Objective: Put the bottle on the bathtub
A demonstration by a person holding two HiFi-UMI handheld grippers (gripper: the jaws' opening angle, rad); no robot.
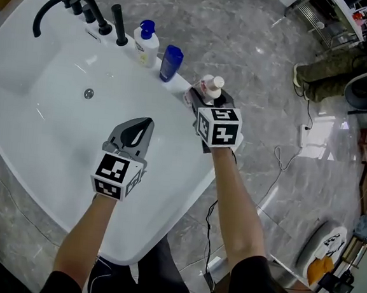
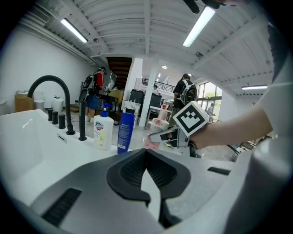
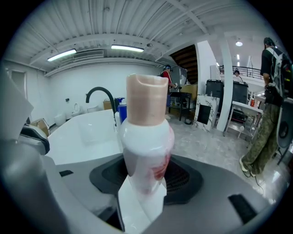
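Observation:
A white bottle with a pale pink cap and red print stands upright between the jaws of my right gripper, which is shut on its body. It hangs over the right rim of the white bathtub; I cannot tell whether its base touches the rim. In the right gripper view the bottle fills the middle, gripped low by the right gripper. My left gripper hovers over the tub's basin, shut and empty. From the left gripper the bottle shows ahead.
On the rim behind the bottle stand a blue bottle and a white pump bottle with a blue top. A black faucet and black handles sit at the far corner. A cable lies on the marble floor to the right.

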